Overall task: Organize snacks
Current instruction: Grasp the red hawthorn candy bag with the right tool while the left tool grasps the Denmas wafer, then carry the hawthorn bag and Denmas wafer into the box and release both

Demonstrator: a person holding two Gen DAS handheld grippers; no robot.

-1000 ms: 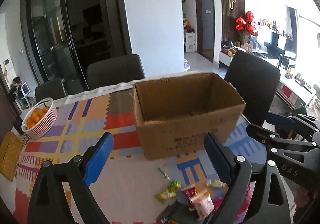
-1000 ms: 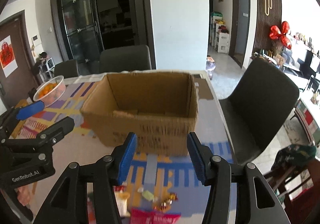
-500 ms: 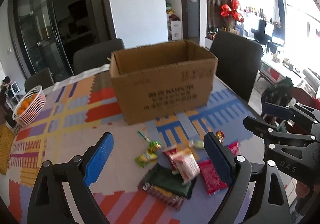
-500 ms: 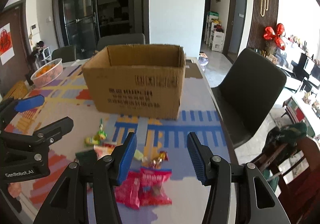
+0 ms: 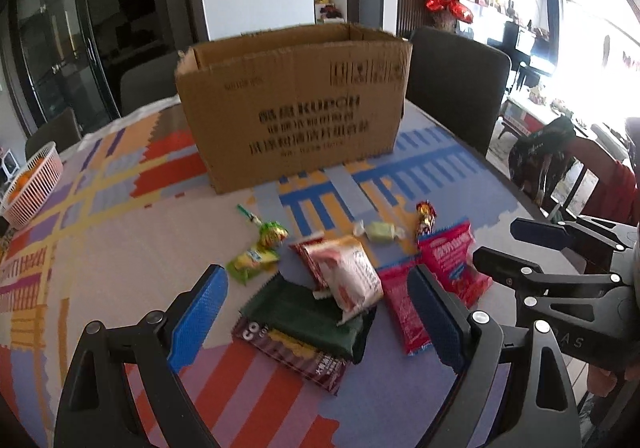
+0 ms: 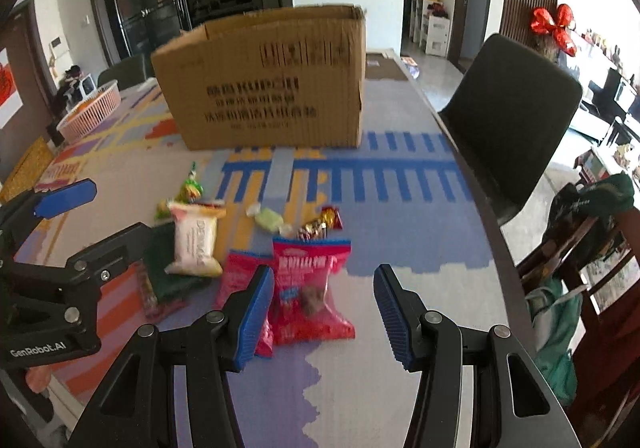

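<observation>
An open cardboard box [image 5: 296, 104] [image 6: 272, 88] stands on the patterned table. In front of it lies a pile of snacks: a white and red packet [image 5: 348, 268] [image 6: 196, 240], a dark green packet [image 5: 304, 316], two pink bags [image 5: 452, 260] [image 6: 308, 292], a pale green candy [image 5: 380, 231] [image 6: 268, 218], a gold-wrapped candy [image 5: 425, 217] [image 6: 320, 224] and green sweets [image 5: 256, 248] [image 6: 191, 188]. My left gripper [image 5: 320, 324] is open and empty above the pile. My right gripper [image 6: 324, 316] is open and empty over a pink bag.
A pink basket of oranges [image 5: 28, 184] [image 6: 90, 112] sits at the table's left side. Dark chairs [image 5: 456, 88] [image 6: 512, 120] stand behind and to the right of the table. The table's right edge [image 6: 492, 224] runs close to the right gripper.
Both grippers have tilted down and drawn closer to the snack pile. The box now shows from the side and the snacks fill the lower middle of both views.
</observation>
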